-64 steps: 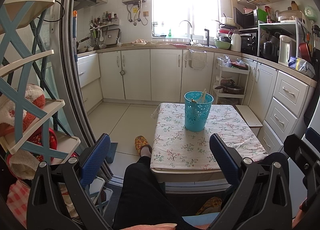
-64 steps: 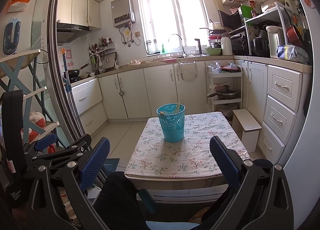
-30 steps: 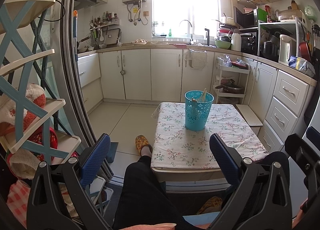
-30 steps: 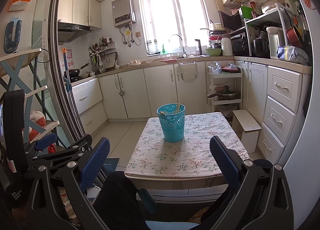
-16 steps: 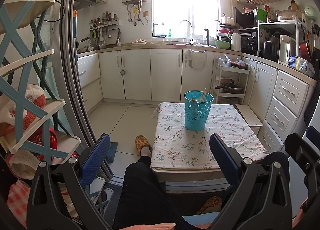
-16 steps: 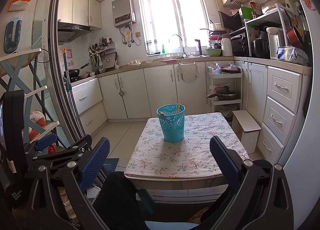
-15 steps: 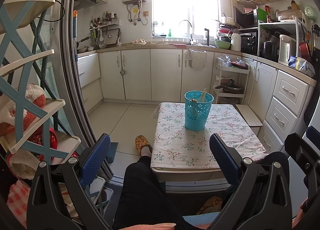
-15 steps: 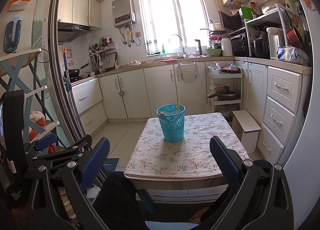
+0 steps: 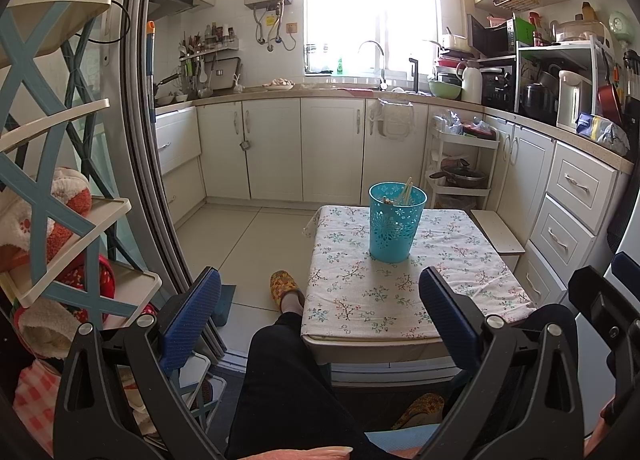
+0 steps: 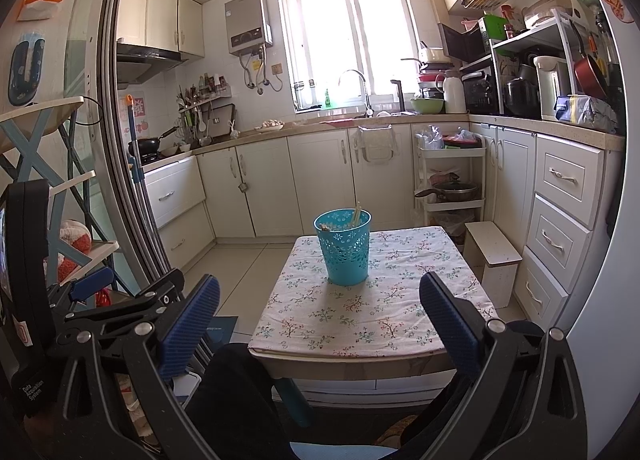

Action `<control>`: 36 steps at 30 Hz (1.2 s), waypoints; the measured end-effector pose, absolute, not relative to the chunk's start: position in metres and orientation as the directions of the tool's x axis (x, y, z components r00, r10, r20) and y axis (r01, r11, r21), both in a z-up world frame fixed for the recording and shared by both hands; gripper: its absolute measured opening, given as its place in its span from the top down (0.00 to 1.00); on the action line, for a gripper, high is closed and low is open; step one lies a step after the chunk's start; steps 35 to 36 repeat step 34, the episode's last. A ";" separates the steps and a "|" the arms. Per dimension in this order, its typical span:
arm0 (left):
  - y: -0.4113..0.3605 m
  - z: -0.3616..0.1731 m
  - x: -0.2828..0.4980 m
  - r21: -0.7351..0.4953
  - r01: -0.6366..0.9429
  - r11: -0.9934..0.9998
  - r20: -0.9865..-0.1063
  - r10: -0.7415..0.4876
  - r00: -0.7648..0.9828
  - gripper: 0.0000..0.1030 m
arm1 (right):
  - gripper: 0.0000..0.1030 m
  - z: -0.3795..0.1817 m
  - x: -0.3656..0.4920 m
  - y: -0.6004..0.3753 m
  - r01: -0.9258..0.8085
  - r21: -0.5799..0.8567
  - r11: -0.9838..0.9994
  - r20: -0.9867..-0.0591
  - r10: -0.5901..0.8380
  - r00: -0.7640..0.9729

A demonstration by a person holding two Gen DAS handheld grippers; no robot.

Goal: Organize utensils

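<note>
A teal perforated utensil basket (image 9: 395,224) (image 10: 343,246) stands upright on a small table with a floral cloth (image 9: 404,288) (image 10: 372,312). Pale utensil handles (image 9: 406,191) (image 10: 355,215) stick out of its top. My left gripper (image 9: 320,308) is open, held back from the table's near edge with nothing between its blue pads (image 9: 191,316). My right gripper (image 10: 320,312) is also open and empty, well short of the basket. The left gripper's black frame shows at the left of the right wrist view.
A person's dark-trousered legs (image 9: 288,388) and slippered foot (image 9: 285,286) lie left of the table. A blue-and-cream shelf rack (image 9: 60,195) stands at the left by a sliding door frame. White cabinets (image 9: 576,203), a trolley (image 9: 460,167) and a small stool (image 10: 496,256) line the right.
</note>
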State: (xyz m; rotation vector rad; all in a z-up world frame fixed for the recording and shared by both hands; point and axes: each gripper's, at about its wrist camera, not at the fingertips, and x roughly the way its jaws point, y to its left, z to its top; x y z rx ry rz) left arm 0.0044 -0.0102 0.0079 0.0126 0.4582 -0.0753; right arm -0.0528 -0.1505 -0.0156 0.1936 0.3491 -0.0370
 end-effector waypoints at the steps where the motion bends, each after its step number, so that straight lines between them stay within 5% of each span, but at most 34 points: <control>1: -0.009 0.008 0.003 -0.005 0.075 0.997 -0.442 -0.070 0.895 0.07 | 0.07 -0.016 -0.053 -0.151 0.069 0.182 0.981 -0.344 -0.003 0.939; 24: -0.023 -0.004 0.029 0.017 0.083 0.996 -0.464 -0.066 0.884 0.07 | 0.07 -0.026 -0.030 -0.173 0.065 0.191 0.979 -0.360 0.008 0.933; 36: -0.047 -0.026 0.110 0.026 0.114 0.993 -0.577 -0.078 0.813 0.07 | 0.07 -0.089 0.112 -0.237 0.206 0.120 0.971 -0.488 -0.123 0.864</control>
